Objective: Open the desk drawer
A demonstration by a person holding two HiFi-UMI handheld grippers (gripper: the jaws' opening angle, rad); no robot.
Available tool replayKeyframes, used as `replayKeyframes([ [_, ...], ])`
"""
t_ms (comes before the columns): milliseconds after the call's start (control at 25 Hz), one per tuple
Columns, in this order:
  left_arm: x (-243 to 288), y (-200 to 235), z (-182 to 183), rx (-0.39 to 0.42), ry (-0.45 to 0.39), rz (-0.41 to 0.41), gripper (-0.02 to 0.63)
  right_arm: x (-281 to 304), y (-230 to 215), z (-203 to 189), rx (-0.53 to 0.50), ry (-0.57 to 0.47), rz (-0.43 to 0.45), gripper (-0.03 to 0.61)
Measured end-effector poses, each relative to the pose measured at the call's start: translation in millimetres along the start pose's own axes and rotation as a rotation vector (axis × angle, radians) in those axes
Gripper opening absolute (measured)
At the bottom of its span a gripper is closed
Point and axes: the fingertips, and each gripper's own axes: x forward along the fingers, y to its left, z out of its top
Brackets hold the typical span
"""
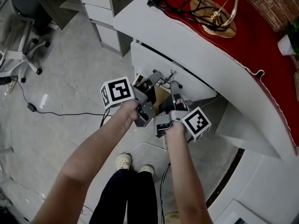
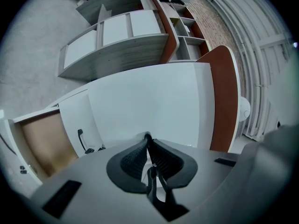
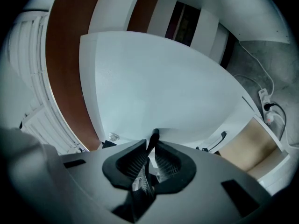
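In the head view, 2 bare forearms reach to the white desk drawer [image 1: 148, 59], whose front sits just under the white desk top [image 1: 187, 36]. The left gripper [image 1: 154, 77] and the right gripper [image 1: 174, 87] meet it side by side, marker cubes toward the person, and a tan panel [image 1: 162, 95] shows just beneath and between them. A red cloth [image 1: 252, 36] covers the far part of the desk top, with a gold lamp base [image 1: 217, 20] and black cables [image 1: 177, 1] on it. 2 pale shoes [image 1: 124, 161] stand on the grey floor [image 1: 70, 69]. In the left gripper view the jaws are clenched on a thin dark bar [image 2: 147, 136] standing off the white front. At picture-left, a second white front carries a black bow handle [image 2: 81, 140] beside the tan panel [image 2: 44, 143]. In the right gripper view the jaws likewise clamp a thin dark bar [image 3: 154, 135], pads close on either side. A small clear knob [image 3: 113, 136] sits near on the left, and the black bow handle [image 3: 218, 141] and tan panel [image 3: 254, 146] lie at the right.
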Motion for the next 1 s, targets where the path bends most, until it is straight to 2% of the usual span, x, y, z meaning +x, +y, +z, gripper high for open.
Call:
replayKeyframes([
  [400, -30.1, -0.6, -13.3, -0.008, 0.018, 0.006, 0.044, -24.8, -0.1, -22.2, -0.015, 0.028, -0.031, 0.064],
  [520, -37.9, -0.2, -17.0, -0.013, 0.017, -0.002, 0.044, -28.8, 3.9, -29.5, 0.016, 0.030, -0.012, 0.064],
  [800, -53.9, -0.1, -24.0, -0.014, 0.037, 0.013, 0.044, -42.5, 3.5, -41.5, -0.003, 0.040, -0.032, 0.064],
  [920, -59.2, -0.2, -27.5, -0.018, 0.040, 0.014, 0.044, -45.4, 7.4, -46.2, 0.021, 0.036, -0.002, 0.066],
  [1000, -62.9, -0.2, -30.1, -0.021, 0.044, 0.015, 0.044, -49.2, 6.6, -48.3, 0.003, 0.041, -0.006, 0.064],
])
